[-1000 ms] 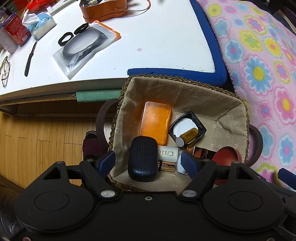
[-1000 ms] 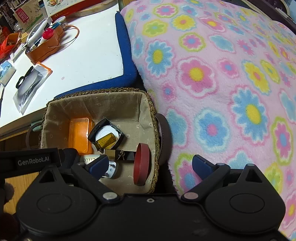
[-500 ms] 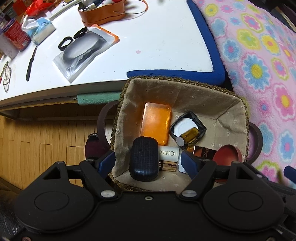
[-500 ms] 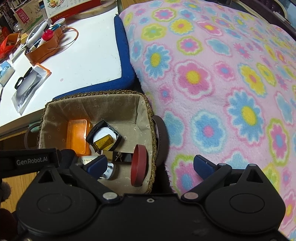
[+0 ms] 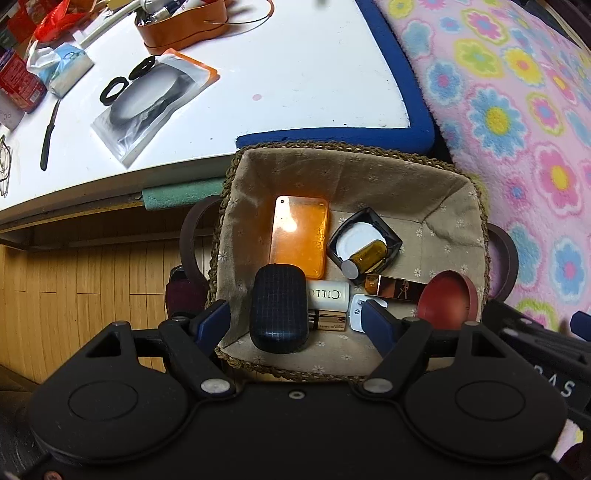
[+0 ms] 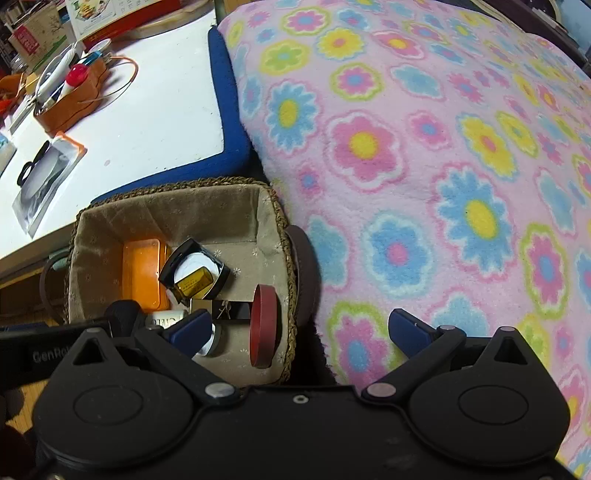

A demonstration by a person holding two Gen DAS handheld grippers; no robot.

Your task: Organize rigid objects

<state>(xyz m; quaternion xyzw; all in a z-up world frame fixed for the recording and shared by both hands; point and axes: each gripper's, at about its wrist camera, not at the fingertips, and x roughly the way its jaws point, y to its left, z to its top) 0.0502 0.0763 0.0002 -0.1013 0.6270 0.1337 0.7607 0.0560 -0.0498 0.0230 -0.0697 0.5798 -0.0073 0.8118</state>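
A woven basket (image 5: pixel 436 173) with a cloth lining stands between the white table and the flowered blanket. It holds an orange flat case (image 5: pixel 299 236), a dark blue checked case (image 5: pixel 279 314), a black square compact (image 5: pixel 365 243) with an amber bottle (image 5: pixel 365 258) on it, a white tube (image 5: pixel 328 293), a gold-brown box (image 5: pixel 395 288) and a red round tin (image 5: pixel 447 299). My left gripper (image 5: pixel 295 319) is open above the basket's near side, empty. My right gripper (image 6: pixel 299 330) is open over the basket's right rim (image 6: pixel 290 258), empty.
The white table (image 5: pixel 295 74) with a blue padded edge carries an orange pen tray (image 5: pixel 184 26), a plastic bag with black rings (image 5: pixel 147 99), a black pen and a red tin. A pink flowered blanket (image 6: pixel 443 166) lies to the right. Wooden floor (image 5: pixel 92 288) lies left.
Both grippers have drawn back and up slightly from the basket. Both stay open. The objects in the basket have not moved.
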